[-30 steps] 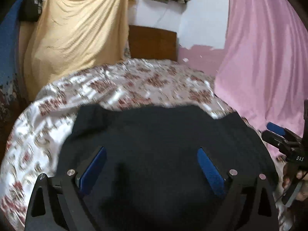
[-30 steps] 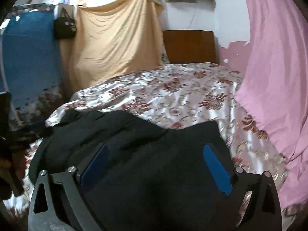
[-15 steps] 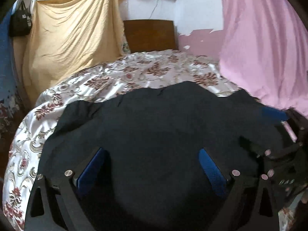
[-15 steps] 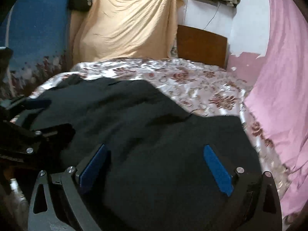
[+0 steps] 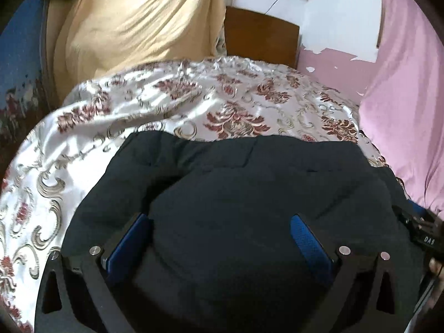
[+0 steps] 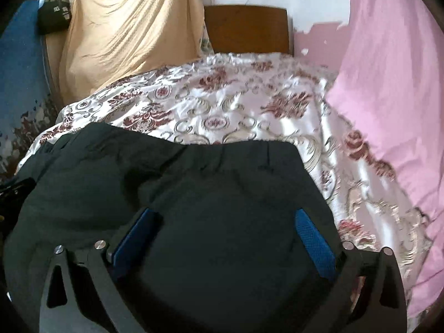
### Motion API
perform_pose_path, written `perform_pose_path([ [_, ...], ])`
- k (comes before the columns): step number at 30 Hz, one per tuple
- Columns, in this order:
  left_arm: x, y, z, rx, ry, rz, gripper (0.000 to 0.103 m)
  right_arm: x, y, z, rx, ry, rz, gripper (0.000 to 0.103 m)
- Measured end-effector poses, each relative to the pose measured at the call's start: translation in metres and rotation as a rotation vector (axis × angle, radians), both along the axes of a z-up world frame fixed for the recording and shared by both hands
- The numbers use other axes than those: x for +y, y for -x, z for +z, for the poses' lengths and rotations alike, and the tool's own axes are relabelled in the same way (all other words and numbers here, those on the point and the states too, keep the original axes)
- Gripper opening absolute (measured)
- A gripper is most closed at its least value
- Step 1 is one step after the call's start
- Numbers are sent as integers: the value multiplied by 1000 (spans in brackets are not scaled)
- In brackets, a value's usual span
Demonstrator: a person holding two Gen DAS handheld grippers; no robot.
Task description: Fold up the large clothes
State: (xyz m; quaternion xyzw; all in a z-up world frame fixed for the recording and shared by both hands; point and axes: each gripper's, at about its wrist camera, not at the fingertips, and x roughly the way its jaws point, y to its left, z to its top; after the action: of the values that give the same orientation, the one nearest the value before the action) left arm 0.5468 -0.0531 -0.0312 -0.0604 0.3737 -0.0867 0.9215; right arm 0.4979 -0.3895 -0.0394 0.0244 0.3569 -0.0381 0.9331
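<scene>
Large dark navy, soft fabric garment [image 5: 249,194] lay spread on the glossy floral-patterned satin bedspread [image 5: 194,111], at the near end of the bed, its far edge bunched with what looked like a seam or waistband line. Judged soft and limp, fairly thick, not fragile — it would sag and drape when lifted, and the satin under it looked slippery, so the whole piece could slide when tugged. Best hold looked like the outer edges or corners of the cloth, pinching one layer at the near hem, not the middle, where layers stack.

Left gripper [image 5: 219,238] had its jaws wide apart, blue pads [image 5: 129,245] clear of the cloth — nothing clamped, garment just below and between the fingers. Right gripper [image 6: 222,236] also stood with jaws wide apart, blue pads [image 6: 315,245] not pressing on anything, dark fabric under them. Both grippers pointed forward and tilted down over the garment, side by side; the right one showed at the right edge of the left wrist view.

Brown wooden headboard [image 6: 247,27], hung tan sheet [image 6: 133,36] and pink curtain [image 6: 388,83] sat behind the bed.
</scene>
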Motion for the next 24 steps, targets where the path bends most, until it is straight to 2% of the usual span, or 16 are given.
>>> perform_pose_path([
  [8, -12, -21, -18, 59, -24, -15, 103, -7, -18, -31, 40, -96, 16, 102],
  [13, -8, -24, -24, 59, 6, -18, 103, -14, -22, -40, 44, -151, 20, 102],
  [24, -11, -23, -29, 20, 5, -3, 103, -22, -27, -51, 30, -219, 26, 102],
])
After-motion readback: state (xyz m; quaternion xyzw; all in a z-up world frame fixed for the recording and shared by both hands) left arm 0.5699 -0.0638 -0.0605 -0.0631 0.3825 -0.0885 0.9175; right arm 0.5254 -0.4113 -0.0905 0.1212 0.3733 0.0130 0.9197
